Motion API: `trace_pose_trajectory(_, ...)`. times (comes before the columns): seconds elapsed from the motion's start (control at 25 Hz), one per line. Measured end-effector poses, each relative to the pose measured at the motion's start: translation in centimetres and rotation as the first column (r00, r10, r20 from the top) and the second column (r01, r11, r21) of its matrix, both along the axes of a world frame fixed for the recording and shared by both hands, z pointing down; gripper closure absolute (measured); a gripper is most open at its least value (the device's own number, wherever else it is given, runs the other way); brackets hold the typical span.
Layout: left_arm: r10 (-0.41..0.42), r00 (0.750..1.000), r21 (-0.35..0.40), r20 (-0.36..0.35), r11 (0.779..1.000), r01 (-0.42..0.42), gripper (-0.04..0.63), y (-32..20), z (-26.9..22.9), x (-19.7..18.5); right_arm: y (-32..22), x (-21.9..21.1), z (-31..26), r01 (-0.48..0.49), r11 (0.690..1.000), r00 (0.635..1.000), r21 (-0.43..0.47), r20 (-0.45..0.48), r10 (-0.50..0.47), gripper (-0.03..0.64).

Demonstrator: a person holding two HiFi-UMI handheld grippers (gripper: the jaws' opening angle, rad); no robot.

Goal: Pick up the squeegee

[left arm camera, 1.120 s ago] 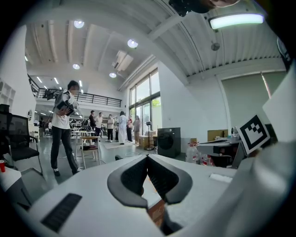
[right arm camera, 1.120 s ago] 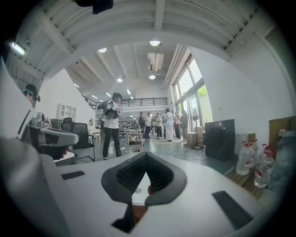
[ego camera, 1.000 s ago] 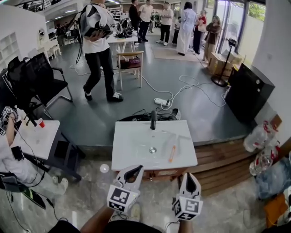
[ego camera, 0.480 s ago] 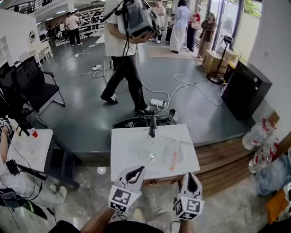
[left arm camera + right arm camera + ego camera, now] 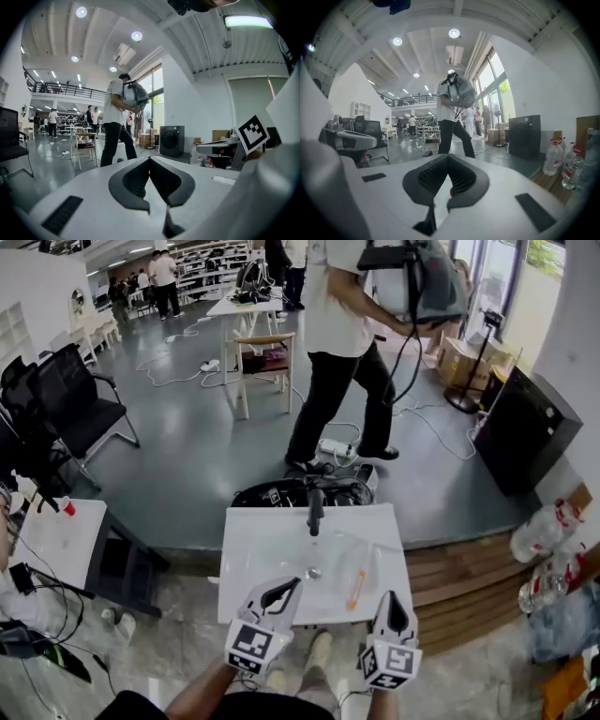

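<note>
1. Both the left gripper and the right gripper have their jaws pressed together and hold nothing.
2. Squeegee lies untouched in the white washbasin, right of the drain, just beyond my right gripper.
3. I judge nothing done yet: opening, grasp and lift remain.

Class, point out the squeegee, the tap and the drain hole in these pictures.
squeegee [image 5: 356, 589], head view, on its orange handle.
tap [image 5: 315, 509], head view, on its black upright body.
drain hole [image 5: 314, 573], head view, on its middle.
</note>
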State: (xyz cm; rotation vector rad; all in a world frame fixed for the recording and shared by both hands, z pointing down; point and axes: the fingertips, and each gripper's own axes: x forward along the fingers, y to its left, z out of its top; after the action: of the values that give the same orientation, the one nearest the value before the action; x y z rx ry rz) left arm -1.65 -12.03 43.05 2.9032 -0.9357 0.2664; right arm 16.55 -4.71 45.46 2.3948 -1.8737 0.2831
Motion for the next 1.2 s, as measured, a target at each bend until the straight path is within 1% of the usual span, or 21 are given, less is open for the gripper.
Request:
trace_pose_trajectory(0.32,-0.045,0.998,-0.044,0.040,0.998,0.047,0.594,-5.1,2.6,5.0,-6.0,4.9,3.5,0.051,0.997,0.997,-0.058,0.052,-0.048,0.618)
trace_pose_trajectory(0.52,-0.065,0.995,-0.085,0.077,0.994,0.071,0.594,-7.3,5.5,6.9,-8.9,6.5,7.2,0.093,0.989,0.993,-0.119,0.085,-0.083,0.618)
trace_pose_trajectory(0.68,-0.079,0.991,-0.156,0.112,0.983,0.096,0.594,-8.2,8.1,7.9,-10.5,7.3,9.8,0.117,0.980,0.989,-0.163,0.110,-0.100,0.618)
trace_pose_trajectory(0.88,-0.090,0.986,-0.195,0.142,0.974,0.117,0.594,-10.1,11.7,8.9,-12.5,7.7,14.3,0.143,0.965,0.983,-0.222,0.145,-0.112,0.618)
trace_pose_trajectory(1.0,-0.099,0.981,-0.200,0.166,0.971,0.131,0.594,-11.0,13.5,9.1,-13.4,7.8,16.5,0.153,0.956,0.979,-0.252,0.171,-0.112,0.618)
trace_pose_trajectory(1.2,-0.113,0.974,-0.262,0.196,0.951,0.163,0.594,-11.7,16.1,9.4,-14.9,8.6,19.5,0.153,0.936,0.974,-0.318,0.207,-0.090,0.618)
